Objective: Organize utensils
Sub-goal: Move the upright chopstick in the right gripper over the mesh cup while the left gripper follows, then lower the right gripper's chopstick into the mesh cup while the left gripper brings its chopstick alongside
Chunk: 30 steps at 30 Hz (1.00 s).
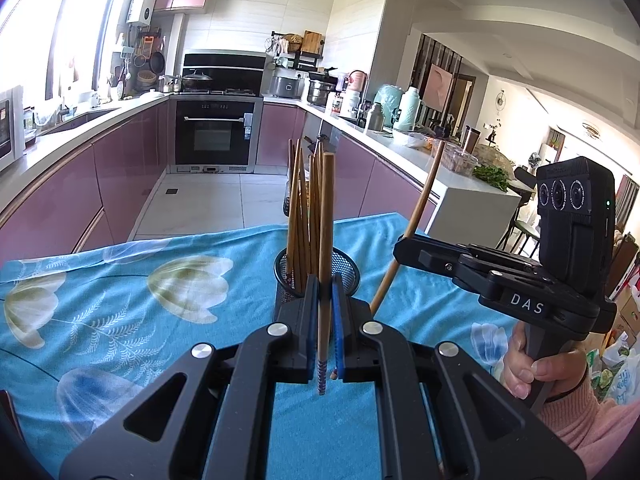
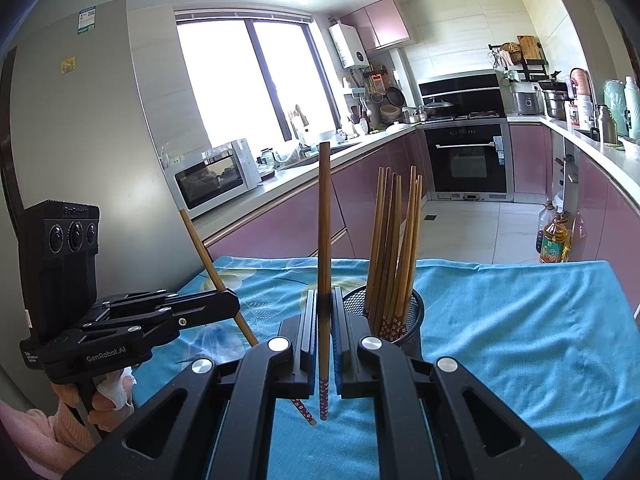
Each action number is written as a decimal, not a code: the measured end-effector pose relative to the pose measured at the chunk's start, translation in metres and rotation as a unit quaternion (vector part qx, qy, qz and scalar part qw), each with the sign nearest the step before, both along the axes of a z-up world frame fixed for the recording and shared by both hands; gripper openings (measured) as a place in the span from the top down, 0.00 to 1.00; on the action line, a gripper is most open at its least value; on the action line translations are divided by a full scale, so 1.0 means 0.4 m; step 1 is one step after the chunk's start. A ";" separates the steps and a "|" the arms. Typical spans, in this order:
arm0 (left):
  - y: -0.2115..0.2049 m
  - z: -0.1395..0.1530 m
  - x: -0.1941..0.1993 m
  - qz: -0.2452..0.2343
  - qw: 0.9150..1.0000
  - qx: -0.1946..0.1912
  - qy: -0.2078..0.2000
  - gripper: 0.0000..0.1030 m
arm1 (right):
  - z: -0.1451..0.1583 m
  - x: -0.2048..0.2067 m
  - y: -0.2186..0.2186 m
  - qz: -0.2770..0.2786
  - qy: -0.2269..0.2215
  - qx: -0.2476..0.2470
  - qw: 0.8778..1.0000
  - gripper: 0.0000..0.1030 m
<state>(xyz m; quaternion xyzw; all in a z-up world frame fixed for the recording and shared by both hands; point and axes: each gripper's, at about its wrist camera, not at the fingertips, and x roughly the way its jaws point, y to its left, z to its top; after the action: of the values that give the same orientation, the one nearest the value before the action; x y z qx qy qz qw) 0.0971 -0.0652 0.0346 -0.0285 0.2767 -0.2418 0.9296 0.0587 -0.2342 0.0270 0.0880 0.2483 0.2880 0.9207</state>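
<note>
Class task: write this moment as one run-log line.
left claw: shut on chopstick | right claw: shut on second chopstick | mesh holder: chopsticks upright

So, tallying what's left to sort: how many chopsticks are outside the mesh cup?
2. The first chopstick is clamped in the left gripper, the second chopstick in the right gripper, both near the mesh cup. More could lie hidden beneath the grippers.

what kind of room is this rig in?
A home kitchen, almost certainly: built-in oven under a gas stove, a microwave on the counter by the window, pink cabinets along both sides.
</note>
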 end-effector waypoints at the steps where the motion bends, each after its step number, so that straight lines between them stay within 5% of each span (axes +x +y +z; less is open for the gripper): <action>1: -0.001 0.002 0.002 0.000 1.000 0.000 0.000 0.93 | 0.001 0.002 0.000 0.000 0.000 0.000 1.000 0.94; 30: -0.013 0.043 0.011 -0.001 1.000 -0.003 -0.025 0.93 | 0.032 0.021 -0.020 -0.002 -0.016 0.006 1.000 0.94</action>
<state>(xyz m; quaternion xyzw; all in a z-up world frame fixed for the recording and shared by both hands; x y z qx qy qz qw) 0.1014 -0.0706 0.0517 -0.0251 0.2525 -0.2440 0.9360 0.0673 -0.2423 0.0400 0.0897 0.2317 0.2886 0.9246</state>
